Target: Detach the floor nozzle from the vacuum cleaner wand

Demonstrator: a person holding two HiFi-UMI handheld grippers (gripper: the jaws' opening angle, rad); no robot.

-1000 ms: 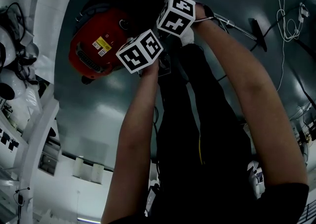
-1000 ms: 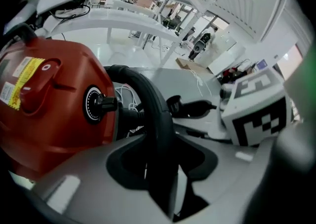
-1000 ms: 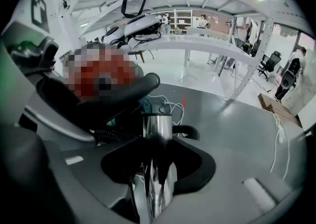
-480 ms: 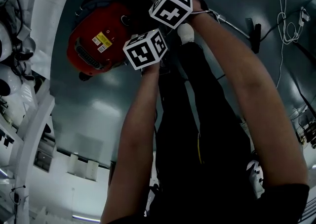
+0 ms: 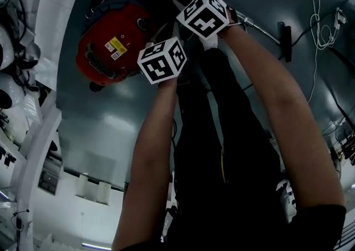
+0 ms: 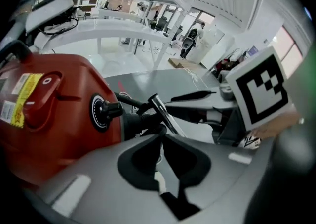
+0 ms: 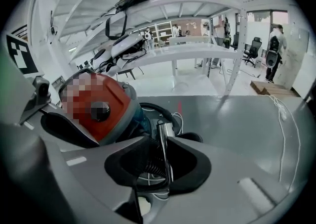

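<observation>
Two grippers meet close by a red vacuum cleaner (image 5: 111, 45) that sits on the grey floor (image 5: 105, 128). In the head view the cleaner is at 11 o'clock. The left gripper (image 6: 163, 137) has a white cube with black squares, the left cube (image 5: 162, 60), just at the cleaner's 3 o'clock side. The right gripper (image 7: 157, 137) has one too, the right cube (image 5: 204, 14), at 1 o'clock from the left cube.

The thin shiny wand (image 5: 262, 28) comes out from under the right hand and runs toward 4 o'clock. At its far end is the black floor nozzle (image 5: 284, 35), and it looks joined to the wand. The nozzle lies at 2 o'clock in the head view, well apart from both grippers.

The left gripper's jaws have just been closing. They are almost together now, with only a thin slit left, and I can see nothing caught in it. The top end of the wand pokes up just past their tips, at about 12 o'clock.

The right gripper's jaws have just been closing too, but they are partly apart. The wand goes down the gap between them, close along the pad at 3 o'clock. A black bumpy hose (image 7: 148, 161) shows in the rest of the gap, at 9 o'clock from the wand, so there is room beside the wand.
</observation>
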